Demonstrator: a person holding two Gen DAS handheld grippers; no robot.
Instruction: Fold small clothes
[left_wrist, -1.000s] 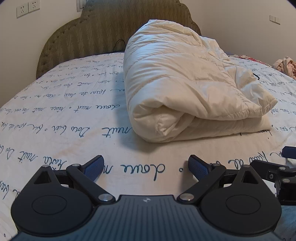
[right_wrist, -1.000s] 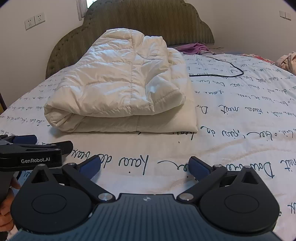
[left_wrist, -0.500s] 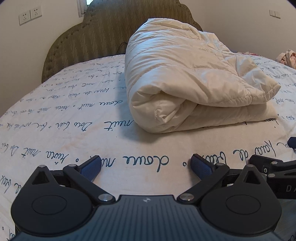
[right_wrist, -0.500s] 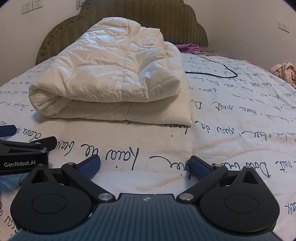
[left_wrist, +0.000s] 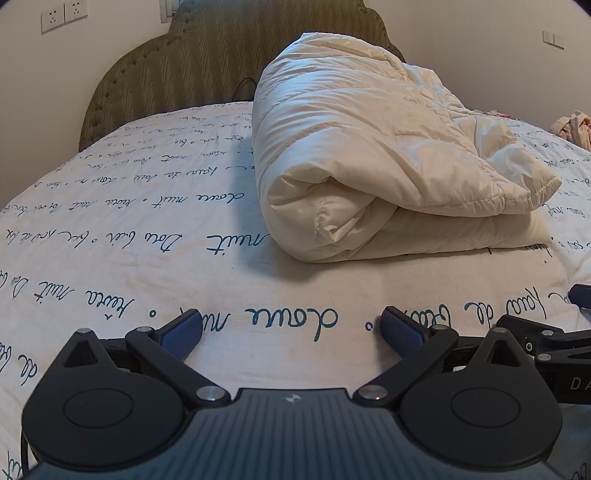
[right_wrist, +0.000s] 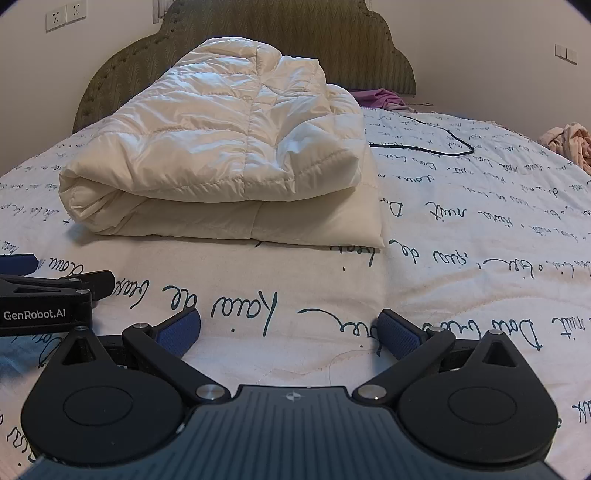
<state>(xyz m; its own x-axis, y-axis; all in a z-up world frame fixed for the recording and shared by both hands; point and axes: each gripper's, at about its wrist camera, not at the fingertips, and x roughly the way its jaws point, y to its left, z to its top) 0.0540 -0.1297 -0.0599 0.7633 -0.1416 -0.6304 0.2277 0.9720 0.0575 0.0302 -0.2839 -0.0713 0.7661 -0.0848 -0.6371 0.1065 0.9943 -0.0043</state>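
Jacket (left_wrist: 373, 155): folded on bed (left_wrist: 129, 236); far side hidden.
Left gripper (left_wrist: 291, 328): wide, empty, low over bed.
Right gripper (right_wrist: 290, 328): wide, empty, alongside.

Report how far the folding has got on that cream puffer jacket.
Done: the cream puffer jacket lies folded into a bundle on the script-print bedspread. In hand: nothing; the left gripper and right gripper hover short of it, jaws open and empty. Left: possibly the pink clothes at the bed's far right edge.
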